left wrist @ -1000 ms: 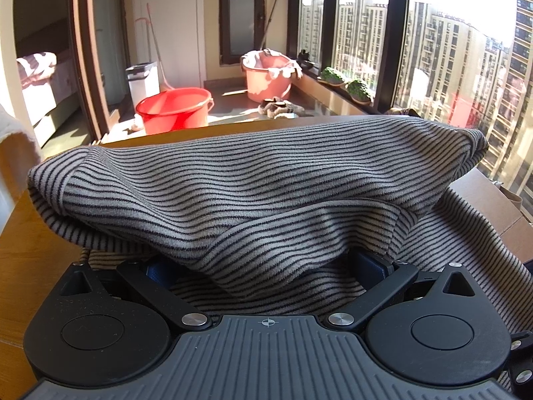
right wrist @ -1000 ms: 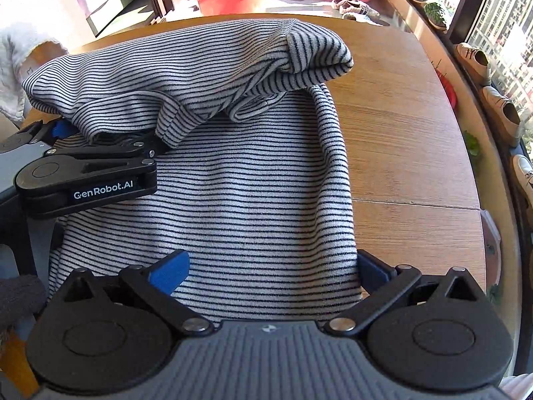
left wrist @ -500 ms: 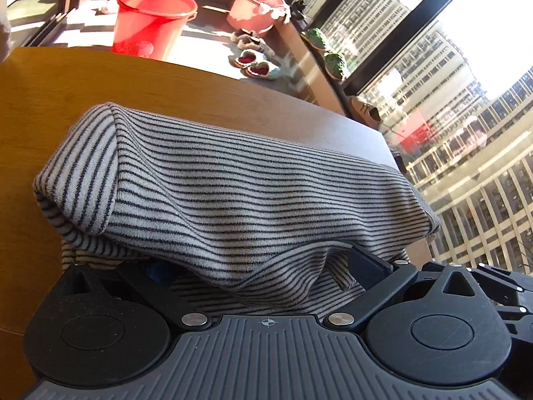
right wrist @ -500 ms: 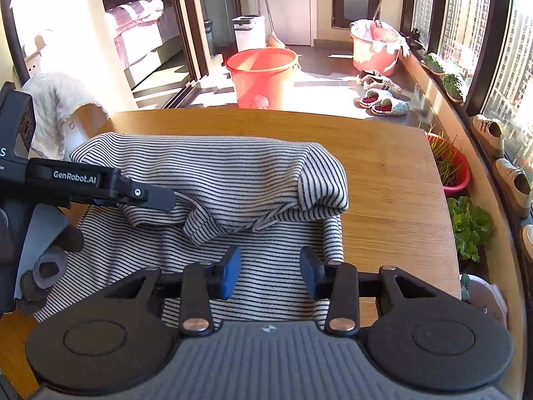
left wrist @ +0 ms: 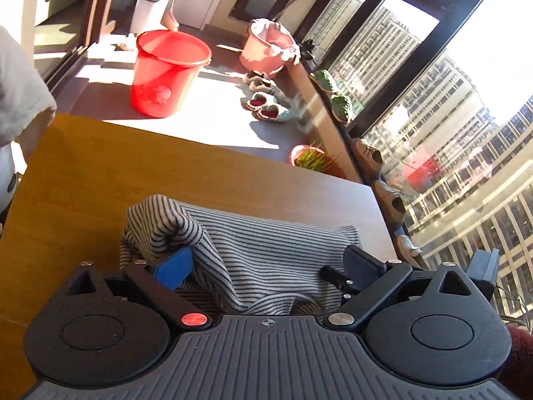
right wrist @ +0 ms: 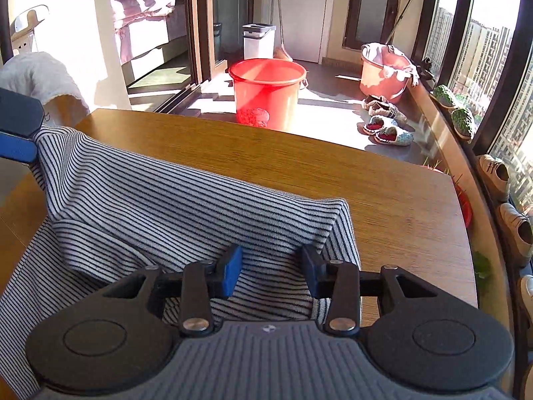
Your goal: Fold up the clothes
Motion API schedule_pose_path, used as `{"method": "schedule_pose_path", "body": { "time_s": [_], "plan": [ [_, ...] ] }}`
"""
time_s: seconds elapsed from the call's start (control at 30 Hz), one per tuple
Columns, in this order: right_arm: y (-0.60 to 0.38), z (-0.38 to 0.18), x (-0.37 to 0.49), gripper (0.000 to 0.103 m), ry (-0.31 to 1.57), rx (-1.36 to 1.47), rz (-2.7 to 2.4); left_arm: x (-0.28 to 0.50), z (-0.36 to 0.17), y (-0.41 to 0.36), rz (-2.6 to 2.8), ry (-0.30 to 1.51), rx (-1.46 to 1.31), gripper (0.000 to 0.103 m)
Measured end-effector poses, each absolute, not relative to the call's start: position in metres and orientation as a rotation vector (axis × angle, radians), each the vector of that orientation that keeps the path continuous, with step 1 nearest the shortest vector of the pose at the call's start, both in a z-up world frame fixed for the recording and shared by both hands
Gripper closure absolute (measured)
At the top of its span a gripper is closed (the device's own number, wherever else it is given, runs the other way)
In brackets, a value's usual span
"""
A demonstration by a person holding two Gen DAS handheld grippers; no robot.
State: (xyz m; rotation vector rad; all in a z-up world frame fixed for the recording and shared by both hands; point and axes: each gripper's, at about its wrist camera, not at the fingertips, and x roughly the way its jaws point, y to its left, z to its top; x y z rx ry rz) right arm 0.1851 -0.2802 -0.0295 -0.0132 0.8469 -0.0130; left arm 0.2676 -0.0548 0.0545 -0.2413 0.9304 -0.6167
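Observation:
A grey-and-black striped garment (right wrist: 166,206) lies partly folded on the wooden table (right wrist: 399,206). Its upper layer slopes up to the left, where it hangs from a finger (right wrist: 16,146) of my left gripper. In the left wrist view that gripper (left wrist: 268,265) stands wide open. The garment (left wrist: 266,250) is draped over its left finger and sags between the two. My right gripper (right wrist: 270,265) sits at the garment's near right edge with a fold of the cloth between its pads. Its jaws are opening slightly.
Beyond the table's far edge stand a red bucket (right wrist: 266,90) and a pink bucket (right wrist: 383,73), with slippers (right wrist: 386,126) on the floor. Shoes (right wrist: 496,173) and potted plants line the window sill at right. A white cloth (right wrist: 36,76) hangs at far left.
The left gripper rose and rolled, lifting the garment's upper layer with it. The right gripper's jaws narrowed from wide open onto the cloth, and it tipped up from its downward look.

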Motion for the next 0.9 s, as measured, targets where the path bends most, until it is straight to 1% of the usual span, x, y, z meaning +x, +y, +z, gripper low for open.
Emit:
{"method": "schedule_pose_path", "body": {
  "time_s": [0.03,0.07,0.1,0.13,0.17,0.2,0.27,0.33,0.37,0.4,0.43,0.47,0.5,0.57,0.6,0.63,0.67,0.73,0.8,0.83,0.87,0.9],
  "plan": [
    [-0.28,-0.029,0.185,0.063,0.851,-0.021,-0.005,0.27,0.053,-0.065,-0.583,0.931,-0.182,0.004],
    [-0.28,-0.028,0.185,0.063,0.855,-0.028,0.003,0.273,0.049,-0.077,-0.529,0.941,-0.097,0.01],
    [-0.28,-0.027,0.185,0.063,0.858,-0.036,0.011,0.271,0.052,-0.08,-0.516,0.936,-0.075,0.02],
    [-0.28,-0.027,0.185,0.062,0.862,-0.044,0.019,0.267,0.059,-0.08,-0.523,0.925,-0.084,0.046],
    [-0.279,-0.027,0.183,0.062,0.864,-0.065,0.029,0.262,0.066,-0.079,-0.53,0.914,-0.092,0.05],
    [-0.278,-0.027,0.182,0.062,0.862,-0.08,0.038,0.258,0.073,-0.079,-0.537,0.903,-0.1,0.042],
    [-0.28,-0.029,0.179,0.062,0.848,-0.079,0.05,0.253,0.081,-0.083,-0.551,0.878,-0.093,0.02],
    [-0.281,-0.031,0.179,0.062,0.835,-0.08,0.053,0.256,0.079,-0.098,-0.565,0.847,-0.038,0.013],
    [-0.281,-0.029,0.179,0.062,0.84,-0.077,0.056,0.262,0.068,-0.106,-0.549,0.878,0.009,0.017],
    [-0.282,-0.027,0.18,0.062,0.844,-0.074,0.058,0.271,0.046,-0.111,-0.506,0.961,0.059,0.022],
    [-0.283,-0.025,0.18,0.062,0.849,-0.071,0.061,0.279,0.024,-0.11,-0.464,1.046,0.085,0.034],
    [-0.287,-0.022,0.18,0.062,0.857,-0.06,0.064,0.284,0.005,-0.105,-0.437,1.116,0.085,0.04],
    [-0.29,-0.016,0.18,0.065,0.861,-0.04,0.062,0.285,-0.005,-0.099,-0.434,1.152,0.069,0.04],
    [-0.294,0.0,0.177,0.065,0.821,-0.039,0.066,0.283,-0.006,-0.093,-0.455,1.158,0.053,0.037],
    [-0.294,0.008,0.176,0.065,0.791,-0.057,0.071,0.284,-0.006,-0.091,-0.465,1.164,0.042,0.035],
    [-0.292,0.012,0.178,0.065,0.779,-0.077,0.086,0.286,-0.006,-0.09,-0.473,1.171,0.024,0.029],
    [-0.291,0.015,0.181,0.065,0.769,-0.097,0.1,0.287,-0.007,-0.088,-0.481,1.173,0.012,0.026],
    [-0.291,0.007,0.194,0.06,0.831,-0.087,0.104,0.288,-0.008,-0.083,-0.5,1.172,0.001,0.024],
    [-0.292,-0.02,0.21,0.055,0.959,-0.096,0.137,0.286,0.0,-0.07,-0.521,1.158,-0.028,0.027],
    [-0.287,-0.02,0.211,0.055,0.945,-0.14,0.146,0.285,0.005,-0.063,-0.532,1.151,-0.045,0.03],
    [-0.282,-0.016,0.213,0.052,0.938,-0.183,0.164,0.284,0.013,-0.051,-0.534,1.132,-0.067,0.03],
    [-0.272,-0.005,0.214,0.051,0.893,-0.216,0.226,0.283,0.022,-0.037,-0.532,1.105,-0.091,0.029]
  ]
}}
